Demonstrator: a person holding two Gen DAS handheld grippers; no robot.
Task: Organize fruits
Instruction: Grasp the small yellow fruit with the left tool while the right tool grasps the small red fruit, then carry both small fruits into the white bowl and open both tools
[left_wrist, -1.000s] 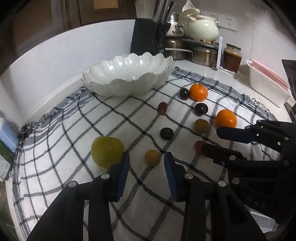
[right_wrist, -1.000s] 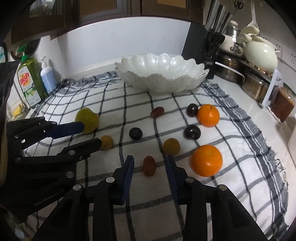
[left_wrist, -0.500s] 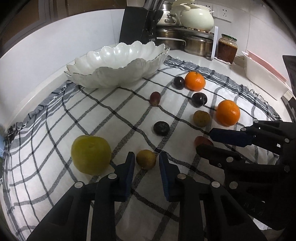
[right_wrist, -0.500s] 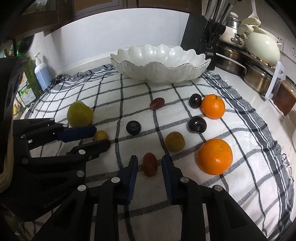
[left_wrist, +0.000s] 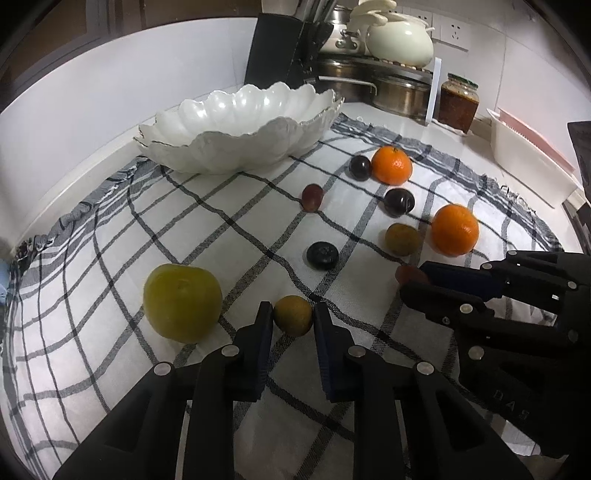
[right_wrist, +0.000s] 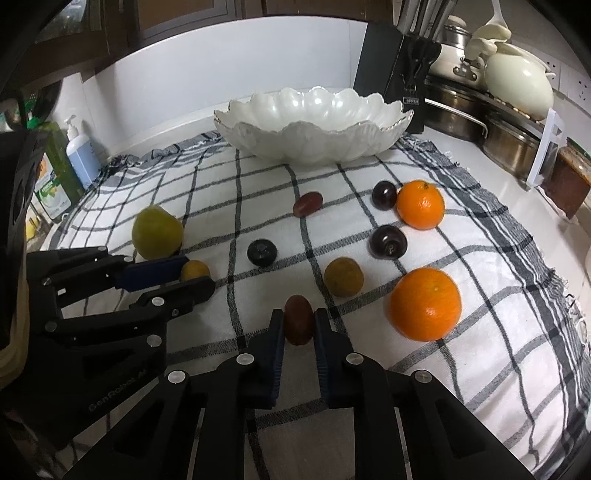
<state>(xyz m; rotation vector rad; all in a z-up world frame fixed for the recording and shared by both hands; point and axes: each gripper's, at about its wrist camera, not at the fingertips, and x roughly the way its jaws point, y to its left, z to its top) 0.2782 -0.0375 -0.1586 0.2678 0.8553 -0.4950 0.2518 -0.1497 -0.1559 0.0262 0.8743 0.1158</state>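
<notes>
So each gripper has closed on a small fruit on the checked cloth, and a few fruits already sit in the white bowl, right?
Not quite: the white bowl is empty in the right wrist view. The rest holds: the left gripper pinches a small yellow fruit, the right gripper a reddish-brown one.

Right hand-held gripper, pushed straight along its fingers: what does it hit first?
The right hand-held gripper is shut on the red fruit. Pointing steeply down, it would likely press into the cloth first.
</notes>
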